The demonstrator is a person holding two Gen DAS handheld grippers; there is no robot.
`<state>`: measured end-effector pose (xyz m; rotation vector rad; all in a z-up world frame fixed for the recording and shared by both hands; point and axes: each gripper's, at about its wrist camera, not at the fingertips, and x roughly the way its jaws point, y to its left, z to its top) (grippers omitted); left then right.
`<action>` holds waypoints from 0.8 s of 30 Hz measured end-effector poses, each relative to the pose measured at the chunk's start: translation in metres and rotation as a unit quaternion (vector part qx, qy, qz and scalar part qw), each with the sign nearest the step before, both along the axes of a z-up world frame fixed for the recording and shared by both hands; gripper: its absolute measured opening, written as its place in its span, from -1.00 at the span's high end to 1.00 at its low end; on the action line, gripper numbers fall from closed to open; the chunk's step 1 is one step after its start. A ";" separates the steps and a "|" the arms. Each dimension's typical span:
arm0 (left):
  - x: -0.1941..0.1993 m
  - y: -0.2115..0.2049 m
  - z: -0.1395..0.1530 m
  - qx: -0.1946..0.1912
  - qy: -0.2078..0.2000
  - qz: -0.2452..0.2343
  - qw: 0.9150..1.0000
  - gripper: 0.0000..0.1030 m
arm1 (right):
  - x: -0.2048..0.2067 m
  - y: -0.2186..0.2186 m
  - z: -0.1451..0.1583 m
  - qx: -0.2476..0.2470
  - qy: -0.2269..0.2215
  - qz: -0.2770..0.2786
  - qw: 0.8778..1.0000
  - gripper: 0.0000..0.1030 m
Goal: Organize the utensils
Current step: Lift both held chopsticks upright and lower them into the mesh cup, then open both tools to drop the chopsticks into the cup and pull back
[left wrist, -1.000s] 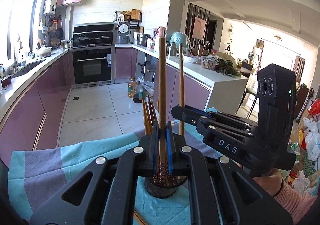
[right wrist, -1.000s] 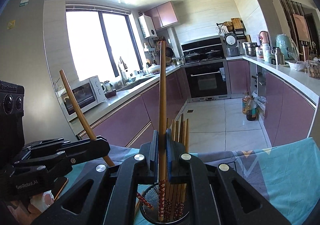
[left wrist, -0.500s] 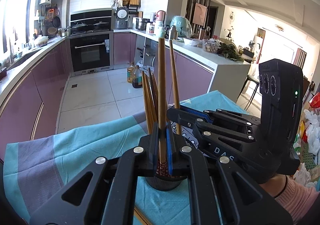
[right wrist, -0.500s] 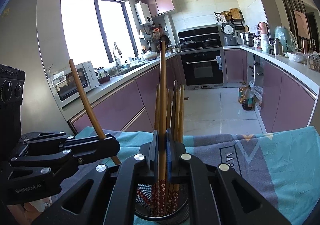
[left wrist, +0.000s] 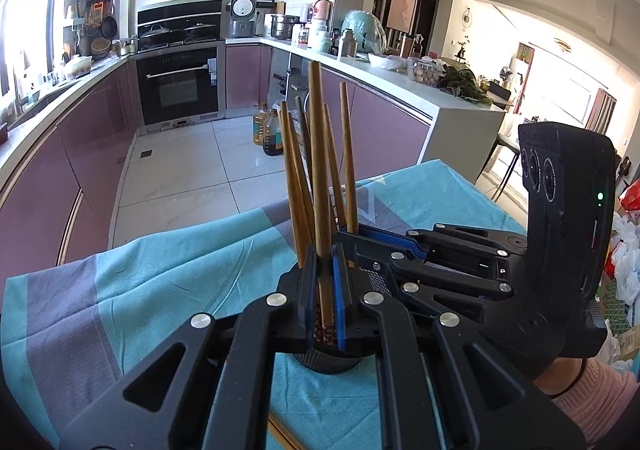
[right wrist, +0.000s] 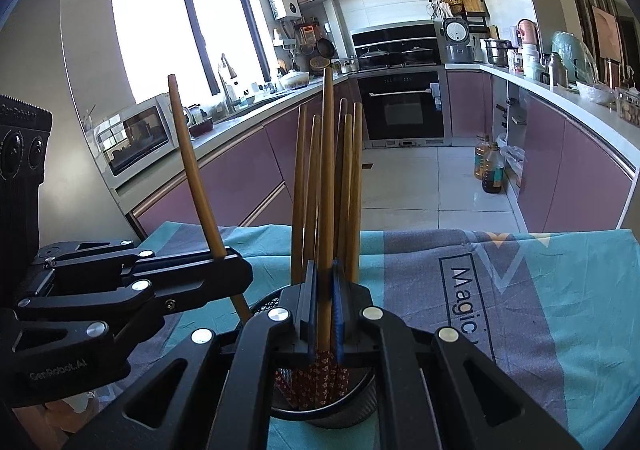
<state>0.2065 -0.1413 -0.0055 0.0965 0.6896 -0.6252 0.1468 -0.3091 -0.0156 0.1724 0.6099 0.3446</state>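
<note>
Left gripper (left wrist: 325, 292) and right gripper (right wrist: 324, 316), each clamped on 1 chopstick (left wrist: 318, 178), poised over mesh holder (right wrist: 362, 404), likely for dropping both among chopsticks already standing inside.

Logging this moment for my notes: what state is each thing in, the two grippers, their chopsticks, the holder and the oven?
Left gripper: shut on a chopstick.
Left chopstick: upright, lower end over the holder.
Right gripper: shut on a chopstick.
Right chopstick: upright, lower end inside the holder.
Holder: standing upright on the cloth, several chopsticks in it.
Oven: door shut.
</note>
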 end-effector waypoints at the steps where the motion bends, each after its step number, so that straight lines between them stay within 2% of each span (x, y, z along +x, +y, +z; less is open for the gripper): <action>1: 0.002 0.000 -0.001 0.001 0.001 0.001 1.000 0.84 | 0.001 0.000 -0.001 0.000 0.002 -0.001 1.000 0.88; 10: 0.018 0.003 -0.023 0.004 0.032 0.005 0.999 0.84 | -0.002 -0.001 0.000 0.007 0.004 -0.003 1.000 0.85; 15: 0.015 0.009 -0.028 0.003 0.024 0.015 1.000 0.84 | -0.006 -0.001 0.000 0.009 0.002 0.001 1.000 0.85; 18: 0.005 0.018 -0.026 0.002 0.007 0.028 1.000 0.67 | -0.016 -0.002 0.004 0.013 -0.005 0.008 1.000 0.79; 20: -0.005 0.028 -0.024 0.000 -0.009 0.042 0.999 0.58 | -0.027 -0.001 0.009 0.014 -0.016 0.016 1.000 0.66; 24: -0.026 0.055 -0.022 -0.006 -0.036 0.068 0.997 0.24 | -0.052 0.006 0.019 0.010 -0.037 0.046 0.998 0.49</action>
